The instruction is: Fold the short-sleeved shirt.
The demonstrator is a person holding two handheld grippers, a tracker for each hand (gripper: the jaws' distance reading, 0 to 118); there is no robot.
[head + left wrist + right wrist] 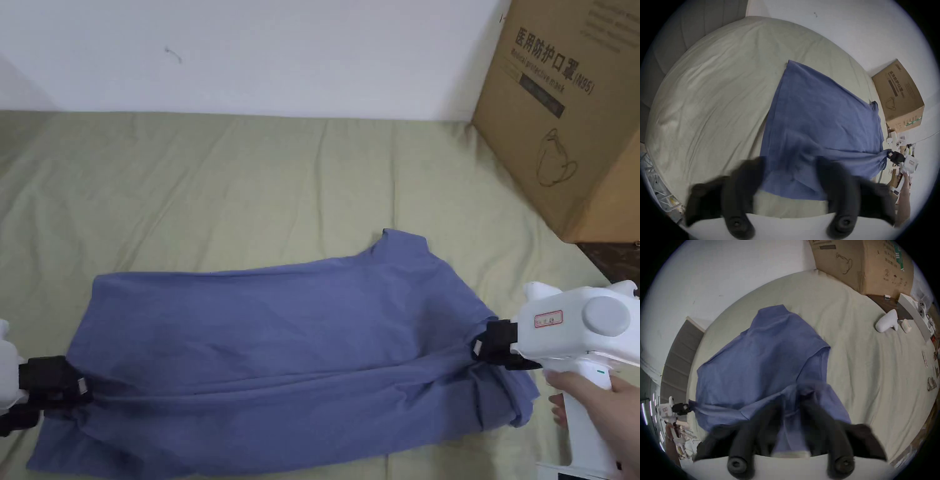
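A blue short-sleeved shirt [281, 337] lies spread across a green bedsheet [250, 181]. The left gripper [78, 386] pinches its hem edge, jaws closed on fabric. The right gripper [480, 347] likewise clamps the shoulder end, fabric bunched between its jaws.

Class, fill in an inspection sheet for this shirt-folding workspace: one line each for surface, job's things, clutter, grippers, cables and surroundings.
Surface: pale green sheet, creased, covering the bed.
Job's things: blue shirt lying crosswise, pulled taut between the two grippers along a gathered ridge.
Clutter: white handheld device and small white block on the sheet; small items on the bedside surface.
Grippers: left gripper pinching one end of the shirt; right gripper pinching the other end.
Cables: thin line past the bed edge, unclear what it is.
Surroundings: white wall; cardboard box at the right.
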